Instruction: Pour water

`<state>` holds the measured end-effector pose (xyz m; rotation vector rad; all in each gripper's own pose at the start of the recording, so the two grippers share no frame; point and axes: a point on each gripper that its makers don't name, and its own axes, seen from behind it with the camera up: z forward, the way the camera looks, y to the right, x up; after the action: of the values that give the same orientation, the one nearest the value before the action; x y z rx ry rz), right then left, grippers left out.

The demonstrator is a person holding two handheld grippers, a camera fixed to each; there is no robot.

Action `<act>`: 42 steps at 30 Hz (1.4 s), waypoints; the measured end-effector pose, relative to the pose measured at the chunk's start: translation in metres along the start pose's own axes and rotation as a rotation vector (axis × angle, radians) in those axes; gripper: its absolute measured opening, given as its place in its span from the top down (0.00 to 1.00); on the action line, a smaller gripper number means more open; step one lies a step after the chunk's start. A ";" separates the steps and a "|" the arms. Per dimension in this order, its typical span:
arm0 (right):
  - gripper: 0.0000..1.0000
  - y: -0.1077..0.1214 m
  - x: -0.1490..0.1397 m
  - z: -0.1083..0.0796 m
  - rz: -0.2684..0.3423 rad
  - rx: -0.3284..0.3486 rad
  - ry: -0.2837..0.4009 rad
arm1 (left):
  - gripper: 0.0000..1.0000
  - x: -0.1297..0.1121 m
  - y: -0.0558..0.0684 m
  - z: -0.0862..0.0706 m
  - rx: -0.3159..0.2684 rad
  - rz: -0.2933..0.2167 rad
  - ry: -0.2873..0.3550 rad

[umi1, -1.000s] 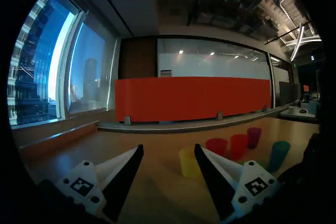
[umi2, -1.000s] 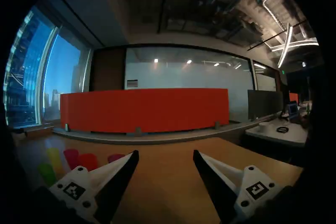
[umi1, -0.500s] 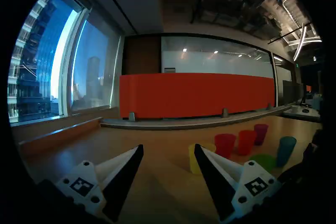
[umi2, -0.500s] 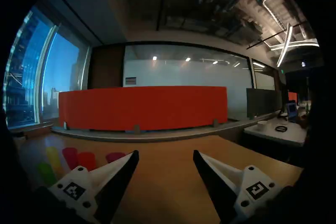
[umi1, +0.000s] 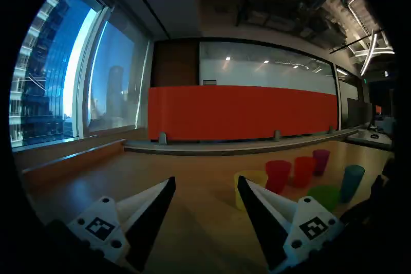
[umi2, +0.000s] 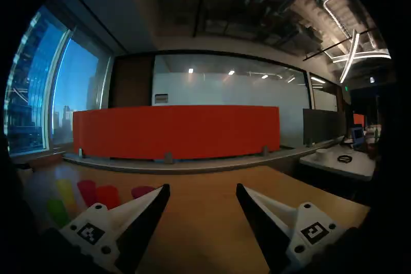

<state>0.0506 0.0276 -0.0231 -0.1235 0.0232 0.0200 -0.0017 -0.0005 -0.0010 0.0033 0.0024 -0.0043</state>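
Several coloured plastic cups stand on a wooden table point(umi1: 205, 181). In the left gripper view a yellow cup point(umi1: 247, 187) is nearest, partly behind my right finger, then a red cup point(umi1: 278, 175), an orange cup point(umi1: 303, 170), a purple cup point(umi1: 321, 161), a teal cup point(umi1: 352, 182) and a green cup point(umi1: 323, 196). My left gripper point(umi1: 205, 192) is open and empty, just left of the yellow cup. In the right gripper view the cups sit low at the left: green cup point(umi2: 57, 211), yellow cup point(umi2: 67, 193), pink cup point(umi2: 88, 192), red cup point(umi2: 108, 196). My right gripper point(umi2: 203, 197) is open and empty.
A long red divider panel point(umi1: 241, 112) runs along the table's far edge. Tall windows point(umi1: 56, 94) fill the left wall. Another desk point(umi2: 339, 163) with small items stands off to the right, across a gap from the wooden table point(umi2: 216, 207).
The left gripper view has shifted slightly, so the cups sit a bit farther right and the green cup shows more. The right gripper view is almost unchanged.
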 end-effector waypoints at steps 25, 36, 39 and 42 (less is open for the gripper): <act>0.00 0.009 -0.003 -0.003 0.007 -0.010 -0.005 | 0.10 0.000 0.001 0.000 -0.005 0.002 -0.002; 0.00 0.009 -0.004 -0.001 -0.007 -0.012 0.001 | 0.10 0.001 0.002 0.000 -0.005 0.003 -0.001; 0.00 0.008 -0.004 0.001 -0.007 -0.010 0.004 | 0.10 0.001 0.002 0.000 -0.005 0.003 -0.002; 0.00 0.007 -0.005 0.005 -0.004 -0.002 0.012 | 0.10 0.001 0.002 0.001 -0.005 0.003 -0.001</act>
<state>0.0457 0.0347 -0.0192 -0.1252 0.0348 0.0150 -0.0009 0.0011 -0.0002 -0.0022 0.0010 -0.0011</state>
